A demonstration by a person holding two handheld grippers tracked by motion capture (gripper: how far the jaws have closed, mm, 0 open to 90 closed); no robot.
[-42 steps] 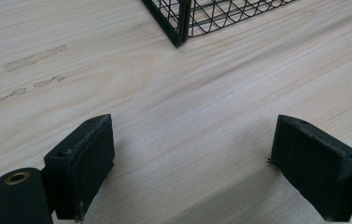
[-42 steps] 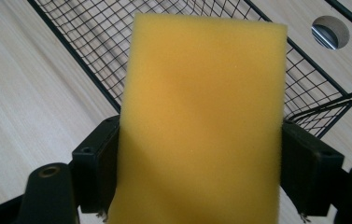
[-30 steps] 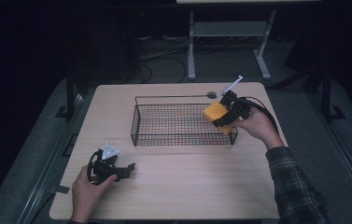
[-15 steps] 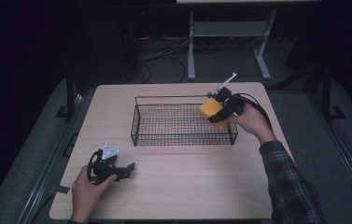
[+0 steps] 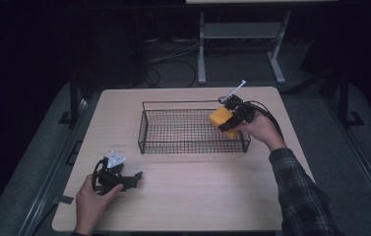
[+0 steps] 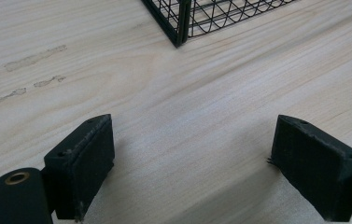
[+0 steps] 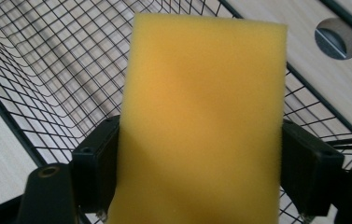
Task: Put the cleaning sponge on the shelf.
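Right gripper point(image 5: 233, 117) is clamped on a yellow rectangular foam sponge point(image 7: 201, 121), jaws pressing its two long sides, held in the air over the right end of the black wire-mesh rectangular basket point(image 5: 146, 129) on the light wood bench point(image 5: 198, 187). Risks as I read them: the grip sits low on the sponge, with most of the block sticking out past the jaws, so soft foam could flex or pivot in the clamp and the free end could catch the basket's right rim or side wall if it comes down at an angle. In the high view the sponge overlaps the near right corner of the basket, so a release here might land it on the rim or let it bounce out onto the bench instead of inside; hard to judge exact height from these views. A round grey grommet hole point(image 7: 337, 38) in the bench sits just beyond the basket's far side, no conflict with it that I can see. Left gripper point(image 6: 206, 161) has its jaws wide apart, nothing between them, resting low over bare bench near the front left edge, well apart from the basket, whose corner shows ahead of it. Basket contents: nothing visible on the mesh floor.
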